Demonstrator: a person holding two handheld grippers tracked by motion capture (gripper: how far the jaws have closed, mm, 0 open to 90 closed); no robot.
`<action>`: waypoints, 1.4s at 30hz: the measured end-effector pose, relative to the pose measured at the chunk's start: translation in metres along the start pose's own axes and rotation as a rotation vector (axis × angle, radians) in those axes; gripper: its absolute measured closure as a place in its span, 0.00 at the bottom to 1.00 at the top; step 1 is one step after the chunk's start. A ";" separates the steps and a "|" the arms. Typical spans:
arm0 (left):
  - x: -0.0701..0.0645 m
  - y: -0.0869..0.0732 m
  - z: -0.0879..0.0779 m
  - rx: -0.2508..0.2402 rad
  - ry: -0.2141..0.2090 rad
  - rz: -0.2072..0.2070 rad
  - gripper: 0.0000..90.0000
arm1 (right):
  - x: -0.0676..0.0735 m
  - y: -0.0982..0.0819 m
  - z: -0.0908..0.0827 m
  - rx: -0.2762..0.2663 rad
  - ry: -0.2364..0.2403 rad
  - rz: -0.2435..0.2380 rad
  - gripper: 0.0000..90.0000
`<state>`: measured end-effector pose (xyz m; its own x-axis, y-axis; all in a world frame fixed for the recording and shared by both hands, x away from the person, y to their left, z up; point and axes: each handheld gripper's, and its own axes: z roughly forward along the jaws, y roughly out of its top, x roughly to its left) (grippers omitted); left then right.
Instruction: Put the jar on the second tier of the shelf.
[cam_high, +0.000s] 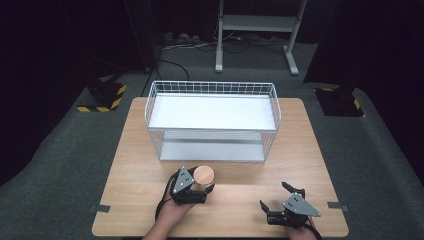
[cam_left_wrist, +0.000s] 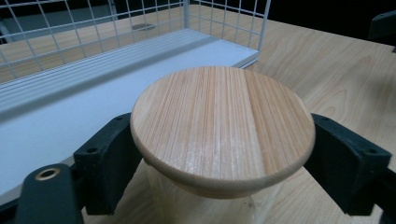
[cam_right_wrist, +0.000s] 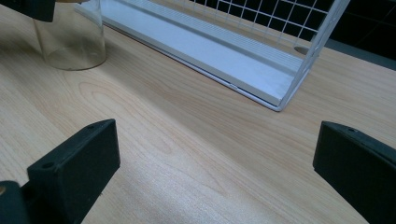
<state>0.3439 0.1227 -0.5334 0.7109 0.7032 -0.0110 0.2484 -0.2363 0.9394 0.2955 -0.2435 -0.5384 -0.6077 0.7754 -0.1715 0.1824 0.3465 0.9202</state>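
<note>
The left hand-held gripper (cam_high: 198, 188) clamps a clear glass jar with a round bamboo lid (cam_left_wrist: 222, 127) below the lid, just before the white wire shelf rack (cam_high: 212, 120). The right hand-held gripper (cam_high: 274, 197) rests spread, empty, on the wooden surface (cam_high: 300, 150).

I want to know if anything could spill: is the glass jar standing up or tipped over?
Standing up. The jar rests flat on the table, its wooden lid level on top, the left gripper closed around it.
</note>
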 end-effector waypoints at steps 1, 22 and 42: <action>0.001 -0.001 0.000 -0.001 0.003 -0.003 0.20 | 0.000 0.000 0.000 -0.001 0.000 0.001 0.00; 0.000 -0.006 0.001 -0.025 0.003 0.017 0.29 | -0.001 0.000 0.000 -0.005 0.000 0.005 0.00; 0.013 0.013 -0.029 -0.086 0.008 0.022 0.29 | -0.001 0.000 0.000 -0.004 -0.002 0.004 0.00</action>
<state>0.3376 0.1482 -0.5120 0.7102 0.7039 0.0125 0.1752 -0.1940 0.9652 0.2956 -0.2442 -0.5384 -0.6051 0.7782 -0.1684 0.1823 0.3413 0.9221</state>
